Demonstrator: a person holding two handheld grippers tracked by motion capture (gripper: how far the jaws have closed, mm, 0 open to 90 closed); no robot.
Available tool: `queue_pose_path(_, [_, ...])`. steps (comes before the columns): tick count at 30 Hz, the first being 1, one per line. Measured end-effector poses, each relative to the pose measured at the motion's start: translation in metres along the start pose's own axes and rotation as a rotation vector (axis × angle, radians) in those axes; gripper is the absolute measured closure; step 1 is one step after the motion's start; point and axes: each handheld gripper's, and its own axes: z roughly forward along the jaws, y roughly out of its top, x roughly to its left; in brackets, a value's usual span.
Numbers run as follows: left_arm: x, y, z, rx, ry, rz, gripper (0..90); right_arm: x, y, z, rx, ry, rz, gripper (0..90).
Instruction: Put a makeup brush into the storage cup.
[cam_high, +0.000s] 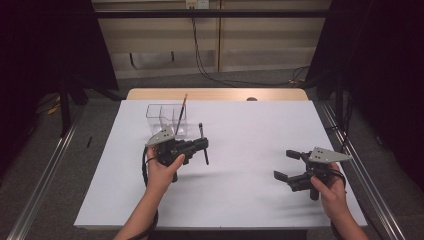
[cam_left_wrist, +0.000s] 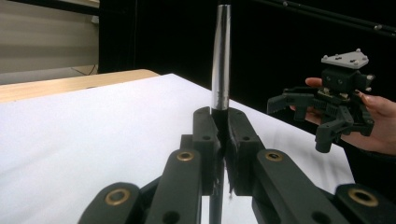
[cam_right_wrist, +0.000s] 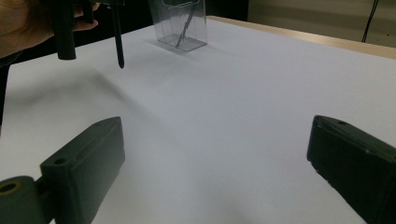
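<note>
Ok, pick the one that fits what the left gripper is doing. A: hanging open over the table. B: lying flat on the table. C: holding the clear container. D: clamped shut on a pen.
D: the left gripper has its jaws closed tight around the pen, which stands upright between them.

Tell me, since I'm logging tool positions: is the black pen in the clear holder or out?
Out: the left gripper clamps the black pen beside the clear holder.

Even overhead light falls on the white table, while the surroundings stay dark. Soft shadows lie under the left gripper. The pen shows glare. The close jaws look blurred; all pictures are slightly grainy.
</note>
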Motion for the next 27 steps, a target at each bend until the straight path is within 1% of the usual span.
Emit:
queue_pose_path(3, [0.001,0.001,0.000,0.000,-0.001,0.002,83.8,-0.001,-0.002,-0.002,0.005,-0.007,0.002,4.0])
queue_pose_path(9, [0.003,0.001,-0.003,0.001,0.012,0.002,83.8,-0.002,-0.006,-0.006,0.016,-0.010,-0.006,4.0])
queue_pose_path(16, [0.005,0.003,-0.006,-0.011,0.019,0.001,83.8,-0.005,-0.011,-0.013,0.002,-0.022,0.005,4.0])
queue_pose_path(18, [0.006,0.003,-0.007,-0.008,0.022,0.002,83.8,-0.005,-0.012,-0.013,0.003,-0.018,0.008,4.1])
queue_pose_path(20, [0.007,0.003,-0.007,-0.010,0.026,0.001,83.8,-0.004,-0.013,-0.014,0.008,-0.018,-0.002,4.1])
queue_pose_path(22, [0.007,0.003,-0.008,-0.012,0.030,0.000,83.8,-0.004,-0.014,-0.014,0.003,-0.013,0.007,4.1])
queue_pose_path(26, [0.008,0.004,-0.009,-0.015,0.034,-0.001,83.8,-0.003,-0.017,-0.015,0.000,-0.002,0.002,4.1])
queue_pose_path(27, [0.008,0.004,-0.009,-0.016,0.035,-0.002,83.8,-0.003,-0.018,-0.015,0.006,-0.003,0.004,4.1])
